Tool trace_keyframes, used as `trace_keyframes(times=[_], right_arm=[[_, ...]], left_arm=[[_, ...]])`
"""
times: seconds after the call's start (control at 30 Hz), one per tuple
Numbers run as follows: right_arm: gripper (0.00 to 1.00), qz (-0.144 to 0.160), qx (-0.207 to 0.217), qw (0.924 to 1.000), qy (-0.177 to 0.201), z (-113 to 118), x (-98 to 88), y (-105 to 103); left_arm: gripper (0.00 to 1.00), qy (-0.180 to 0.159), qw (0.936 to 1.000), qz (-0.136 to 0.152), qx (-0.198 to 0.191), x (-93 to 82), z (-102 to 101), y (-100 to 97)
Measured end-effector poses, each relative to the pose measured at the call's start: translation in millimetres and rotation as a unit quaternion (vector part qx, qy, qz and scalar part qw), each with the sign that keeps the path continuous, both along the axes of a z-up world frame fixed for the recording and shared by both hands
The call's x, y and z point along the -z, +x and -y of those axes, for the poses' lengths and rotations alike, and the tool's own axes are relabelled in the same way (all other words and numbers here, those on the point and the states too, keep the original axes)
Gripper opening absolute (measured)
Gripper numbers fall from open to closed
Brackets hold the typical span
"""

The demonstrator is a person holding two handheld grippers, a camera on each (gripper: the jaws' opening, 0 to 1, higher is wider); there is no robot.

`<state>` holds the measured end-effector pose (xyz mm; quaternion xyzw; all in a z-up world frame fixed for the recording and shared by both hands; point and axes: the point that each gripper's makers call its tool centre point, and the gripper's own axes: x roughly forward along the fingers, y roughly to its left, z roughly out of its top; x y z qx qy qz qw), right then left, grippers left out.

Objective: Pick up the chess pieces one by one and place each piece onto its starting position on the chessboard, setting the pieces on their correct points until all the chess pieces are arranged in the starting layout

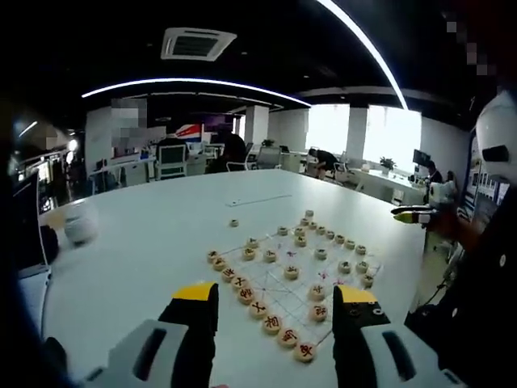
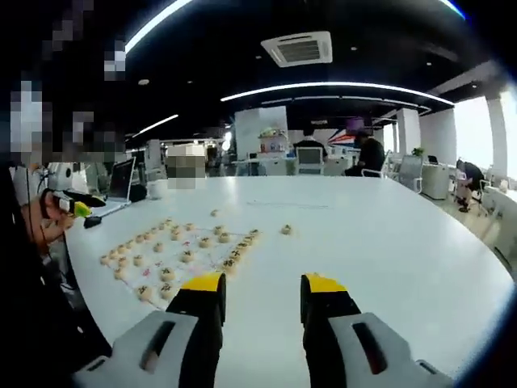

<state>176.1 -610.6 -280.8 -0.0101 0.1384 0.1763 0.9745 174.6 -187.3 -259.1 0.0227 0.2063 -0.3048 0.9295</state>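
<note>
Hovering above the chessboard [image 1: 283, 283], both hand-held grippers gape empty.

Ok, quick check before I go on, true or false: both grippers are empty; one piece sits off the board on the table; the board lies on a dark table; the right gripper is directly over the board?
1. Both grippers are empty. True: left gripper and right gripper are open, holding nothing.
2. One piece sits off the board. True: a stray piece lies apart from the chessboard.
3. The table is dark. False: the table is white.
4. The right gripper is directly over the board. False: the board lies off to its left.
</note>
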Motion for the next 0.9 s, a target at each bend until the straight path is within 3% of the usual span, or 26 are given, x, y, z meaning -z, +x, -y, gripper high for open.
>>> trace_keyframes(times=[0.1,0.2,0.3,0.53,0.8,0.9], right_arm=[[0.38,-0.005,-0.004,1.0000,-0.006,-1,-0.7,9],[0.38,-0.037,-0.027,0.9981,-0.041,2,5.2,26],[0.39,-0.049,-0.051,0.9966,-0.042,-1,-1.6,44],[0.38,-0.073,-0.109,0.9851,-0.111,-11,-7.0,89],[0.35,-0.122,-0.183,0.9581,-0.184,-33,3.4,153],[0.34,-0.152,-0.207,0.9447,-0.204,-41,16.8,175]], left_arm=[[0.58,-0.001,1.0000,0.001,0.000,-0.7,1,-0.3],[0.58,-0.002,1.0000,0.002,0.000,-1.4,0,-2.3],[0.58,-0.004,1.0000,0.003,-0.006,-1.7,-5,-4.4],[0.58,-0.006,0.9997,-0.001,-0.023,2.1,-15,-7.5],[0.58,-0.009,0.9992,0.002,-0.038,0.8,-24,-10.0],[0.58,-0.010,0.9989,0.002,-0.045,1.4,-29,-11.8]])
